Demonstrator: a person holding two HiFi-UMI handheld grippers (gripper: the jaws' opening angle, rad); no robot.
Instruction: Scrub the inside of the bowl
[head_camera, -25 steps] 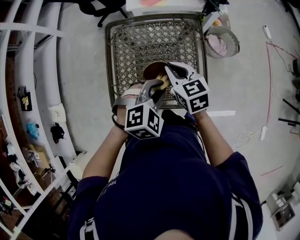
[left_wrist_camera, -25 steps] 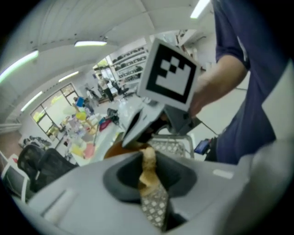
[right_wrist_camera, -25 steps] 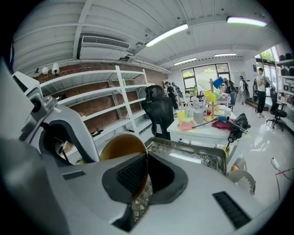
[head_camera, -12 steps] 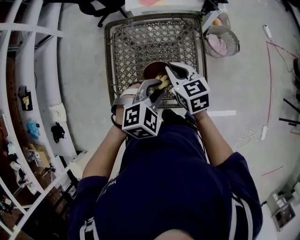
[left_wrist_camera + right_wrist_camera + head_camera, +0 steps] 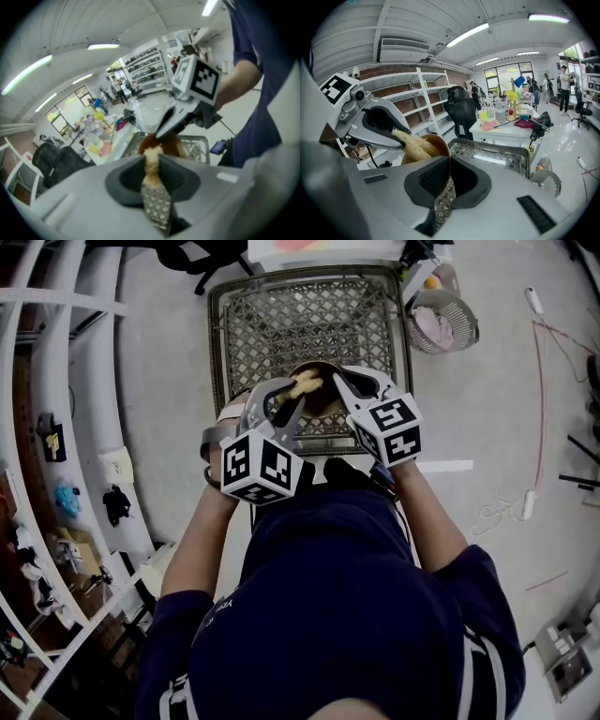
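Left gripper (image 5: 292, 399) is clamping a tan scrubber (image 5: 306, 382), jaws closed tight on it; right gripper (image 5: 345, 382) is pinching the rim of the brown bowl (image 5: 323, 401), jaws narrow on its wall; bowl is hanging over the near edge of the mesh tray (image 5: 300, 315). Since a second ago the left gripper is riding farther over the tray, scrubber sliding through the bowl toward the tray's middle; judging a scrub stroke is running, more passes likely needed.

No word, number or brand is showing legibly. The left gripper's (image 5: 292, 390) marker cube (image 5: 255, 468) and the right gripper's (image 5: 339, 381) cube (image 5: 394, 430) are displaying only black-and-white square patterns. Faint print on the sleeve (image 5: 202, 624), at seven o'clock in the head view, is showing too small to read.
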